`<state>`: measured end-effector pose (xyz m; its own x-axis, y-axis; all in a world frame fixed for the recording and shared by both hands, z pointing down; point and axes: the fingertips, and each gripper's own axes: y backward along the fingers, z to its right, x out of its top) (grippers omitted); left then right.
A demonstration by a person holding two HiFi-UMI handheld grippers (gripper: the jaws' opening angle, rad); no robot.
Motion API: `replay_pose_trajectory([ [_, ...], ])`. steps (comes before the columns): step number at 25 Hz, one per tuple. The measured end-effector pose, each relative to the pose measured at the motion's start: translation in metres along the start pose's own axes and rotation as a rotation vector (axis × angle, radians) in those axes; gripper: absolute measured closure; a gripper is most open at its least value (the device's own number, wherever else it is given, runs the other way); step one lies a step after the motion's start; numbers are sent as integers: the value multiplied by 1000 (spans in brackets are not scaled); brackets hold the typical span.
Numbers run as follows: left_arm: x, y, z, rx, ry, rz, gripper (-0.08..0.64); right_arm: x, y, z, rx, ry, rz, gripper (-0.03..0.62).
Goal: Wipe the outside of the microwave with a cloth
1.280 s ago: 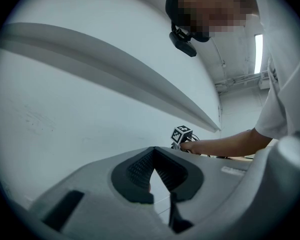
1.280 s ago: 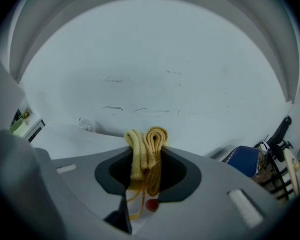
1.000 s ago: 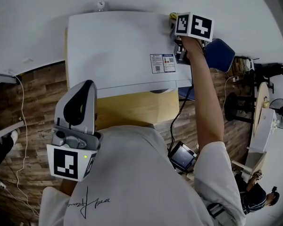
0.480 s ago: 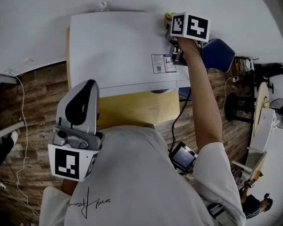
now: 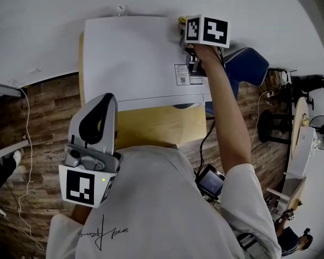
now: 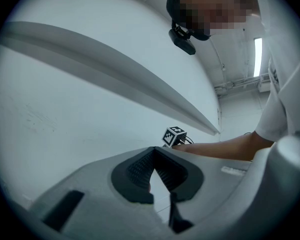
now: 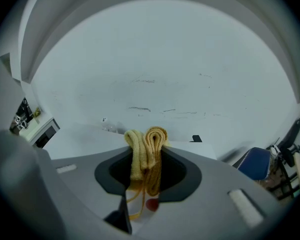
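Since the right tool [image 5: 188, 42] pinches the cloth [image 7: 148, 145] at the microwave's [image 5: 135, 53] far corner, press it flat and wipe in overlapping strokes; the left tool [image 6: 157, 171] idles, pressed together.

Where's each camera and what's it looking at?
Head view: on the head, looking down at the microwave; shows right arm, left gripper, right gripper.
Left gripper view: on that gripper, tilted up at a wall; shows shut jaws, arm.
Right gripper view: on that gripper, facing the wall; jaws clamp the cloth.
Shared: cloth, in head and right gripper views.
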<state>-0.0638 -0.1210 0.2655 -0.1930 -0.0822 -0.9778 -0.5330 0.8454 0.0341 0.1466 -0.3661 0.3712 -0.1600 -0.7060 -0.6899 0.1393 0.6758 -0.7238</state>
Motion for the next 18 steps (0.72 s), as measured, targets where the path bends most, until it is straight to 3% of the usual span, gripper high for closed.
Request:
replay_pose_trajectory([
  [18, 9, 11, -2, 23, -7, 21, 561, 12, -7, -95, 136, 43, 17, 472],
])
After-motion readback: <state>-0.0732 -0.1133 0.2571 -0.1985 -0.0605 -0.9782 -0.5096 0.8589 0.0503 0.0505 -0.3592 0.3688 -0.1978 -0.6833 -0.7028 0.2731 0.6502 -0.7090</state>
